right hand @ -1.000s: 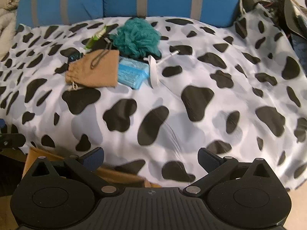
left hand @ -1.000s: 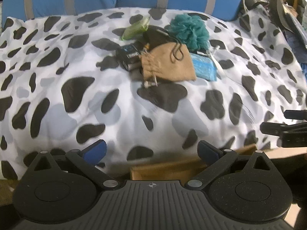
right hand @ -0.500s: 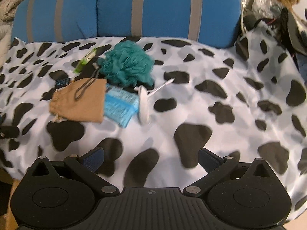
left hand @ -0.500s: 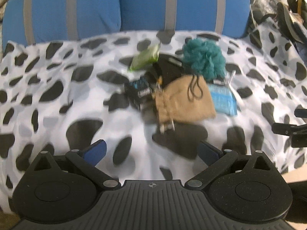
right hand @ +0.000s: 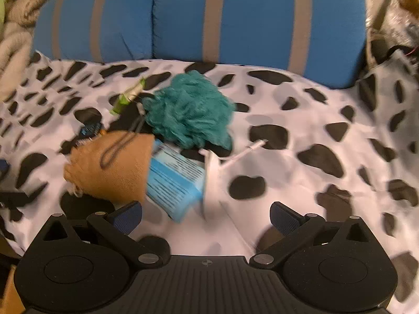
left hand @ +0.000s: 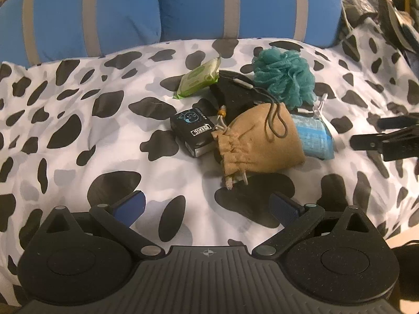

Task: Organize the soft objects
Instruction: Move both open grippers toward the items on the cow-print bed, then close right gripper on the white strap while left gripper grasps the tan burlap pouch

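Both claws are closing in on the pile, which fills far more of each view than a second ago. Over on the left, the left claw hangs wide open over the spotted bed cover, gripping nothing. The black box sits at the left edge of the heap, the green wipes pack lies farther back, and the tan drawstring pouch is now just ahead of the fingertips, touching the box and lying over the edge of the blue packet. The teal bath puff sits at the far right of the cluster.

Moving right, the right claw is spread open too, empty, with the blue packet and a white plastic piece right at its fingertips; that view is blurred, so it is on the move. No sorting done yet; I'd call this the approach, with pouch and packet the likely first picks.
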`<control>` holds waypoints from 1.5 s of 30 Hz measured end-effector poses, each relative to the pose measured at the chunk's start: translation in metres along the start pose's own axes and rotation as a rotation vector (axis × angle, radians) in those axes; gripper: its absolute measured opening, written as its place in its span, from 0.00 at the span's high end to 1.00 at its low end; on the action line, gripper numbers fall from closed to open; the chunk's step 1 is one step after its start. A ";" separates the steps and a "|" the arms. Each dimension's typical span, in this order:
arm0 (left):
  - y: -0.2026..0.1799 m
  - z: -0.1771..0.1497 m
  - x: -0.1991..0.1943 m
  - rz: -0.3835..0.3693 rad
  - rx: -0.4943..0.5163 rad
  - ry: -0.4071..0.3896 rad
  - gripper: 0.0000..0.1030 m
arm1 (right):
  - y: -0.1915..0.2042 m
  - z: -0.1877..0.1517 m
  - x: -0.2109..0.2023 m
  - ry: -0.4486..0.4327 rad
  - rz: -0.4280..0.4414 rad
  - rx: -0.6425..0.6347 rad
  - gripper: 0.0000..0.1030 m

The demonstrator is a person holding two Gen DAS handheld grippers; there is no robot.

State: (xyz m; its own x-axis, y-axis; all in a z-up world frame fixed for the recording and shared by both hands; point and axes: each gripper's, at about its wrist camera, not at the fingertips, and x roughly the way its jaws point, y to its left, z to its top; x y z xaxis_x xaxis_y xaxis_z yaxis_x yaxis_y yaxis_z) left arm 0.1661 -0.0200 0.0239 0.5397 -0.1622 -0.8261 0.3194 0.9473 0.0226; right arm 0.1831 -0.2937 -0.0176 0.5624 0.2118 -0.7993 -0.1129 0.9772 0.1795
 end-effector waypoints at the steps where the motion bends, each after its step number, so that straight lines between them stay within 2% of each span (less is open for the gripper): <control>1: 0.000 0.002 0.000 -0.002 -0.002 -0.001 0.00 | -0.002 0.003 0.003 0.004 0.015 0.009 0.00; 8: -0.005 0.004 0.003 -0.026 0.024 0.007 0.00 | -0.017 0.008 0.034 0.037 -0.005 0.026 0.02; 10: -0.005 0.005 0.005 -0.042 0.018 0.014 0.00 | -0.021 0.008 0.042 0.051 -0.001 0.034 0.22; 15: -0.004 0.007 0.009 -0.086 0.000 0.040 0.00 | -0.022 0.006 0.060 0.080 -0.010 0.014 0.48; 18: -0.006 0.007 0.008 -0.110 0.015 0.022 0.00 | -0.022 0.006 0.067 0.083 -0.004 0.012 0.56; 22: -0.007 0.007 0.010 -0.128 0.017 0.022 0.00 | -0.022 0.009 0.070 0.089 0.027 0.018 0.84; 26: -0.007 0.006 0.016 -0.146 0.008 0.037 0.00 | -0.016 0.008 0.067 0.089 0.018 -0.013 0.84; 29: -0.008 0.006 0.016 -0.156 0.016 0.016 0.00 | -0.017 0.008 0.061 0.082 0.005 -0.015 0.85; 37: -0.012 0.011 0.022 -0.137 0.059 -0.013 0.00 | -0.025 0.006 0.033 0.038 -0.014 0.002 0.85; 41: -0.013 0.016 0.027 -0.185 0.057 -0.016 0.00 | -0.033 0.007 0.017 0.007 -0.010 0.024 0.85; 45: -0.010 0.024 0.040 -0.244 0.008 0.004 0.00 | -0.038 0.006 0.000 -0.022 -0.003 0.037 0.85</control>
State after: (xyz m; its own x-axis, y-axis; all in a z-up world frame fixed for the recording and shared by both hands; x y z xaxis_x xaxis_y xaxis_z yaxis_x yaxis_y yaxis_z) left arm 0.2027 -0.0425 0.0042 0.4430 -0.3847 -0.8098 0.4461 0.8781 -0.1732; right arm 0.1924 -0.3312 -0.0210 0.5807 0.2078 -0.7872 -0.0810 0.9768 0.1981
